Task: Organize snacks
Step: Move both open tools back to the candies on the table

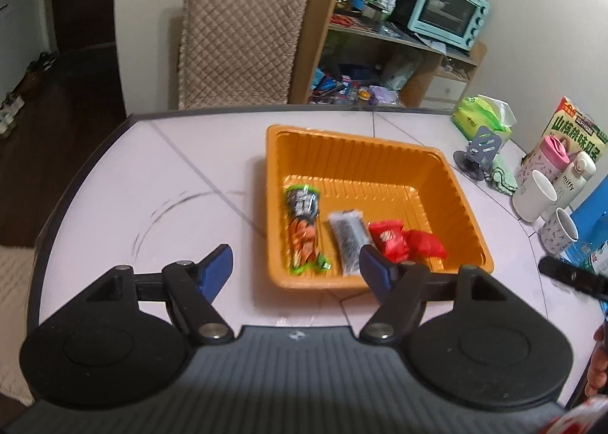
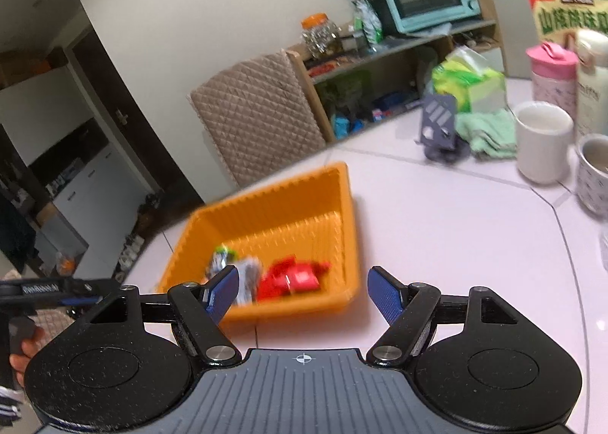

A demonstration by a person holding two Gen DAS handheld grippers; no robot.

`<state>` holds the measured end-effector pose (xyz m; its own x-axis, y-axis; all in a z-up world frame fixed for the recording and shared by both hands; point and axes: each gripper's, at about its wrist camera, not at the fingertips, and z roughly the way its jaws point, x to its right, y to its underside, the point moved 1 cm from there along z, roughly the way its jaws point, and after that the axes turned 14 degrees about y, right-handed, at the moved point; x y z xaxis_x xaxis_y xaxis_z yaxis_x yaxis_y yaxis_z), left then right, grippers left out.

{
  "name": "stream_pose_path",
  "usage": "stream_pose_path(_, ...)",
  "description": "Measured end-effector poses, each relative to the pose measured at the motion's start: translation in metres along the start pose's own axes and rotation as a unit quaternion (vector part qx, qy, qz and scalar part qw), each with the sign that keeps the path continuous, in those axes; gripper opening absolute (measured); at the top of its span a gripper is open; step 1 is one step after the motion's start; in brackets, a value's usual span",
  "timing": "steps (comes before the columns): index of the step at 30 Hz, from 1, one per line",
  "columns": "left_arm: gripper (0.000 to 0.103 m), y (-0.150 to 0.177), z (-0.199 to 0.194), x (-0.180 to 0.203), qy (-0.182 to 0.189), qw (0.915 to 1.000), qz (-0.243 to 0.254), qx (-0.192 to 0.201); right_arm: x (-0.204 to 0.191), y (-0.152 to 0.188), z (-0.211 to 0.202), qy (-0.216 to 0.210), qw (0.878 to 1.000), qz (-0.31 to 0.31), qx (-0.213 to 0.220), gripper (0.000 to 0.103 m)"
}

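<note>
An orange plastic tray [image 1: 353, 138] lies on the pale table [image 1: 152, 183]. Along its near side lie a long green and orange packet [image 1: 304, 230], a grey and black packet [image 1: 346, 240] and two red packets [image 1: 391, 240]. My left gripper [image 1: 295, 259] hangs open just short of the tray's near rim, nothing between its blue pads. In the right wrist view the tray [image 2: 266, 189] sits ahead and left, blurred, with the red packets [image 2: 294, 278] and the grey packet [image 2: 249, 276] inside. My right gripper [image 2: 302, 276] is open and holds nothing, near the tray's near right corner.
At the table's right stand a white mug [image 1: 535, 194], a patterned mug [image 1: 558, 230], a pink-lidded bottle [image 1: 553, 152], a snack box [image 1: 570, 130], a tissue pack [image 1: 480, 116], a grey phone stand [image 1: 480, 152] and a green cloth [image 2: 488, 132]. Beyond are a quilted chair back [image 1: 239, 35] and a shelf with a teal oven [image 1: 446, 10].
</note>
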<state>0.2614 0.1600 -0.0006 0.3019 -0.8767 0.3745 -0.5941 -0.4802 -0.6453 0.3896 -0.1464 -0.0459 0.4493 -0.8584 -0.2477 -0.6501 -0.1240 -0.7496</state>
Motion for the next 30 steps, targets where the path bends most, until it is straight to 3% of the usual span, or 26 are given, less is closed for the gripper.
stream_pose_path(12,0.071,0.063,-0.042,0.0,-0.003,0.9995,-0.026,-0.02,0.005,0.061,-0.036,0.01,0.997,-0.052,-0.048,0.075)
stream_pose_path(30,0.071,0.128,-0.056,0.025,0.001,0.9981,-0.017,-0.06,-0.006,0.129,-0.047,0.01,0.989,-0.115,-0.094,0.075)
